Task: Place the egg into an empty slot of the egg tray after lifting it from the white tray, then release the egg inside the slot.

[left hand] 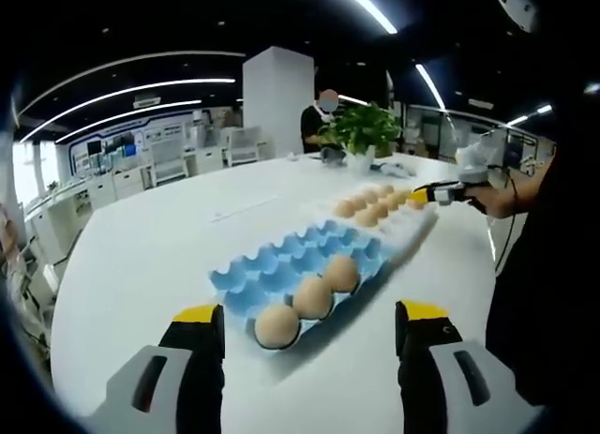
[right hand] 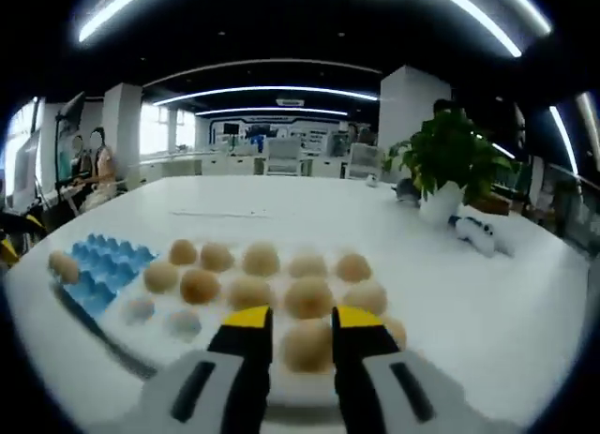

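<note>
Yellow-tipped right claw (right hand: 302,333) pinches a smooth tan egg (right hand: 308,345) on the white tray (right hand: 141,345); left claw (left hand: 309,323) spread before the dimpled blue egg tray (left hand: 281,265).

Bright overhead strip lighting, strong fisheye bending, soft focus in the right gripper view.

Long ceiling light strips (left hand: 131,90) glowed white against a dark ceiling and curved with the lens toward the edges in both views. The white bench (left hand: 150,256) was evenly lit, with pale glare and only faint shadows under the blue egg tray (left hand: 281,265). In the right gripper view the eggs (right hand: 248,289) looked blurred and washed out, and windows (right hand: 155,129) at the left were overexposed.
</note>
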Demonstrator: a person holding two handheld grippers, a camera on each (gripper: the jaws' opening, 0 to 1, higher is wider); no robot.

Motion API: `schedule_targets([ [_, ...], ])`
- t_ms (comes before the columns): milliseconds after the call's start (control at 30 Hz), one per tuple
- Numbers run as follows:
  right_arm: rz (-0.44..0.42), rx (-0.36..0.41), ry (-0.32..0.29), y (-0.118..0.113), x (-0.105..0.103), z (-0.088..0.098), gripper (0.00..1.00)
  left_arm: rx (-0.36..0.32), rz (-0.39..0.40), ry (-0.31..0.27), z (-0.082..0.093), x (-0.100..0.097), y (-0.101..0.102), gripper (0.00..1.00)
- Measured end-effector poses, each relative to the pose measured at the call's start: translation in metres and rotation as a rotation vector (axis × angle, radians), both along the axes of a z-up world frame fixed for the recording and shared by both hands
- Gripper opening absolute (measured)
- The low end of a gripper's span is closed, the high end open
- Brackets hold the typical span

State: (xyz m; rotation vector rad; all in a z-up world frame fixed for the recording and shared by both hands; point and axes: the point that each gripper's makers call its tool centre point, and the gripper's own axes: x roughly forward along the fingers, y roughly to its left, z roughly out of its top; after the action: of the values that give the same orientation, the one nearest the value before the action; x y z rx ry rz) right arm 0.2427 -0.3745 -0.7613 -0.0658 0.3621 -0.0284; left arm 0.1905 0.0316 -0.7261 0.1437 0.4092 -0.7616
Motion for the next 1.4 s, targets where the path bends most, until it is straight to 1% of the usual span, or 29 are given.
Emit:
schedule_targets([
  [67, -0.002, 0.023, 0.029, 0.001, 0.000, -0.008, 0.26, 0.000, 0.001, -0.002, 0.001, 0.000, 0.000, 0.74],
  [133, -0.006, 0.023, 0.037, 0.000, 0.000, -0.011, 0.26, 0.000, 0.002, -0.004, 0.001, 0.000, 0.001, 0.74],
  [200, -0.003, 0.023, 0.064, -0.002, -0.001, -0.020, 0.26, -0.002, 0.004, -0.003, 0.002, 0.000, 0.001, 0.74],
  [233, -0.004, 0.037, 0.047, -0.003, 0.000, -0.018, 0.26, -0.002, 0.004, -0.004, 0.002, 0.000, 0.001, 0.73],
  [267, -0.006, 0.058, 0.051, -0.003, 0.000, -0.018, 0.26, 0.001, 0.002, -0.004, 0.002, 0.000, 0.001, 0.73],
  [367, 0.002, 0.056, 0.051, -0.002, -0.001, -0.017, 0.25, -0.001, 0.004, -0.005, 0.002, 0.000, 0.002, 0.73],
  [500, -0.011, 0.082, 0.066, -0.002, -0.001, -0.016, 0.24, 0.000, -0.001, -0.002, 0.001, -0.001, 0.000, 0.73],
  [600, -0.014, 0.094, 0.049, -0.004, -0.002, -0.008, 0.24, 0.000, -0.001, -0.005, 0.002, -0.001, 0.001, 0.74],
  [733, -0.005, 0.124, 0.001, 0.001, -0.001, 0.011, 0.24, 0.001, 0.002, 0.000, 0.000, -0.001, 0.002, 0.73],
  [833, 0.038, 0.145, -0.010, 0.016, 0.000, 0.018, 0.24, 0.002, -0.001, 0.004, -0.001, -0.001, 0.001, 0.73],
  [967, 0.130, 0.175, -0.023, 0.053, 0.002, 0.026, 0.24, 0.002, -0.002, 0.006, -0.002, -0.001, 0.000, 0.73],
  [1000, 0.152, 0.197, -0.021, 0.064, 0.002, 0.027, 0.24, 0.002, -0.002, 0.007, -0.002, -0.001, 0.000, 0.73],
  [1100, 0.208, 0.208, -0.022, 0.088, 0.002, 0.028, 0.24, -0.002, 0.003, 0.001, -0.001, 0.000, 0.000, 0.74],
  [1167, 0.265, 0.230, -0.015, 0.109, 0.001, 0.029, 0.24, -0.002, 0.002, 0.005, -0.002, -0.001, -0.001, 0.74],
  [1200, 0.284, 0.225, -0.017, 0.119, 0.002, 0.030, 0.24, -0.002, 0.000, 0.007, -0.002, -0.002, -0.001, 0.73],
  [1267, 0.329, 0.244, -0.012, 0.134, 0.001, 0.031, 0.24, 0.000, -0.001, 0.008, -0.002, -0.002, -0.001, 0.73],
  [1300, 0.346, 0.236, -0.017, 0.142, 0.001, 0.033, 0.24, 0.002, -0.002, 0.009, -0.003, -0.002, -0.001, 0.73],
  [1333, 0.383, 0.245, -0.007, 0.154, -0.001, 0.032, 0.24, 0.002, -0.001, 0.009, -0.002, -0.003, -0.001, 0.73],
  [1367, 0.392, 0.244, -0.004, 0.157, -0.001, 0.032, 0.24, 0.001, 0.000, 0.008, -0.002, -0.002, -0.001, 0.73],
  [1400, 0.408, 0.238, -0.004, 0.165, -0.002, 0.032, 0.24, 0.002, 0.001, 0.007, -0.002, -0.002, -0.001, 0.73],
])
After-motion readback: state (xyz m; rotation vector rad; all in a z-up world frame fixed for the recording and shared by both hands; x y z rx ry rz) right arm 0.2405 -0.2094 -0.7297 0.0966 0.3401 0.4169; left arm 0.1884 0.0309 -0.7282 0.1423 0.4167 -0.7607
